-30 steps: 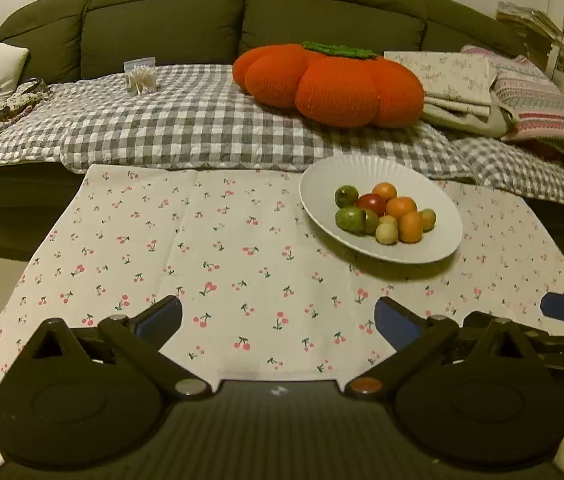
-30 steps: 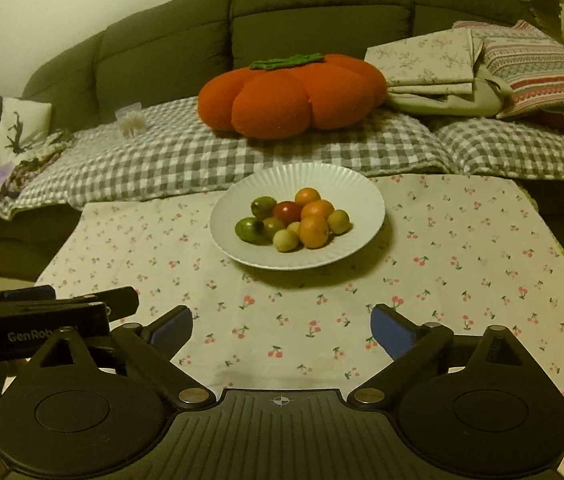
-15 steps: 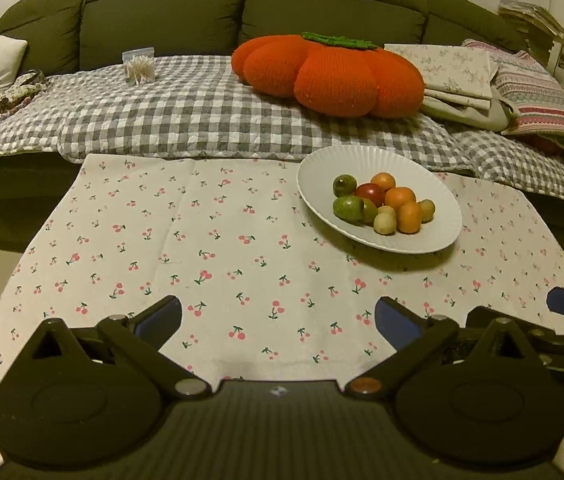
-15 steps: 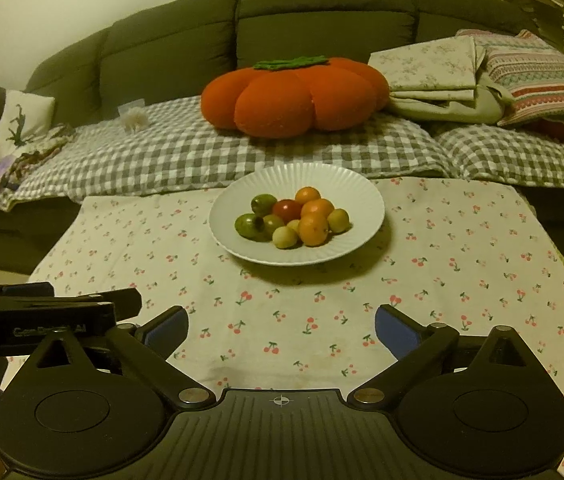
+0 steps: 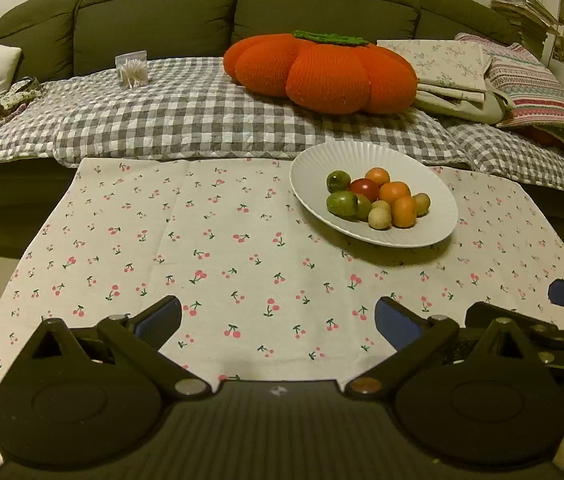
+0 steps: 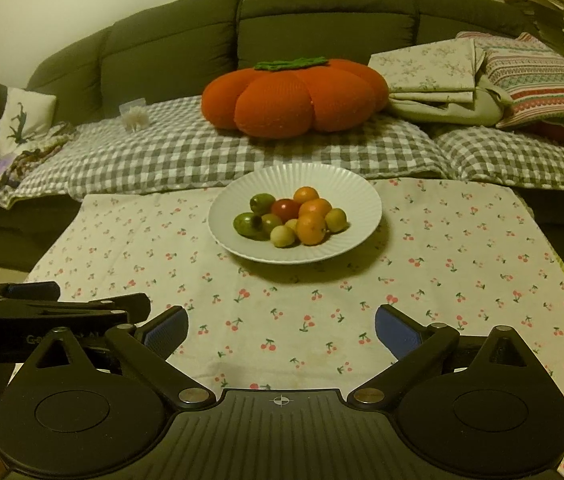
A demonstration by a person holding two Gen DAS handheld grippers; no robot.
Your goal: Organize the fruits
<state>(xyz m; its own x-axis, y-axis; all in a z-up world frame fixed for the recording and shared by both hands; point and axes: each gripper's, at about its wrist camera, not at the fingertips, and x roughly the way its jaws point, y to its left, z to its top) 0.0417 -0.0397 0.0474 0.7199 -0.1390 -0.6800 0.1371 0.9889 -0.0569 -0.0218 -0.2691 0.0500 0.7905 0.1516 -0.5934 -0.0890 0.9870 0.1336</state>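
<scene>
A white ribbed plate (image 5: 314, 168) (image 6: 358, 200) sits on the cherry-print tablecloth (image 5: 201, 240) (image 6: 462, 260) near the far edge. It holds several small fruits: green (image 5: 342, 204) (image 6: 247, 224), red (image 5: 364, 188) (image 6: 286, 208), orange (image 5: 394, 192) (image 6: 312, 228) and pale yellow ones (image 5: 380, 218) (image 6: 283, 236). My left gripper (image 5: 277, 320) is open and empty over the near cloth, left of the plate. My right gripper (image 6: 282, 330) is open and empty, in front of the plate. Each gripper shows at the other view's edge.
A green sofa (image 5: 161, 8) stands behind the table with a grey checked blanket (image 5: 185, 112). On it lie an orange pumpkin cushion (image 5: 322, 72) (image 6: 294, 96), folded linens (image 5: 442, 68), a striped pillow (image 5: 530, 84) and a box of cotton swabs (image 5: 131, 68).
Both grippers have risen and tilted a little; the table and plate sit lower and slightly farther in view. Both stay open and empty. The fruits have not moved.
</scene>
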